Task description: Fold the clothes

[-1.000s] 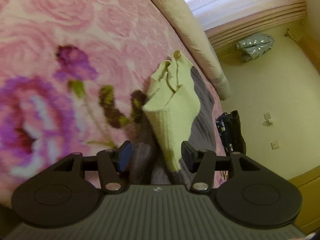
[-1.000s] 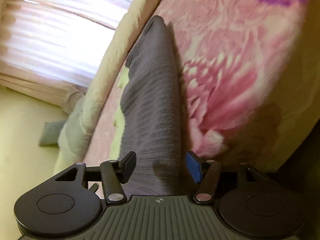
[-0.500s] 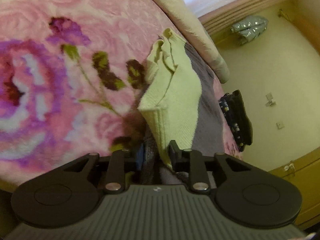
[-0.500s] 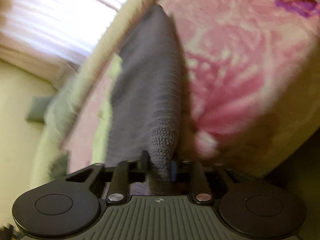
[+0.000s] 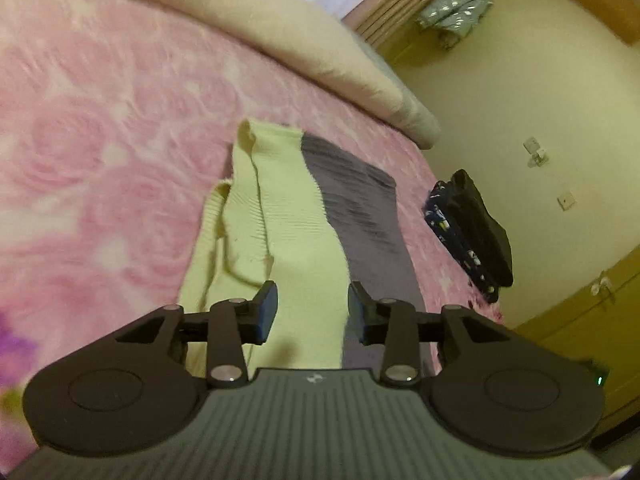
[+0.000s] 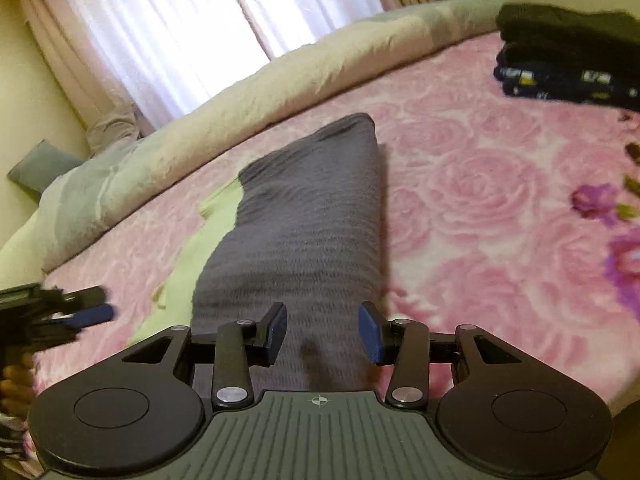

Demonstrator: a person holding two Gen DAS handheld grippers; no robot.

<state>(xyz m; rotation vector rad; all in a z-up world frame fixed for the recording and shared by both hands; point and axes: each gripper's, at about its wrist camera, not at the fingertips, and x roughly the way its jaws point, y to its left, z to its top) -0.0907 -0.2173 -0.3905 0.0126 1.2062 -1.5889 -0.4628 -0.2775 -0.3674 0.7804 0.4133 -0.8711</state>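
opening now, both grippers (clamped earlier) left gripper (image 5: 312, 306), right gripper (image 6: 323, 330) release sweater (image 6: 304, 220).

Sweater (image 5: 296, 216) now released, flat

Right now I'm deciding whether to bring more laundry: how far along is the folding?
Done: a dark folded stack sits at the bed's far corner. In hand: the grey-and-yellow knit garment lies long and narrow; both the left gripper and right gripper are opening, releasing it. Left: folding it shorter and stacking it.
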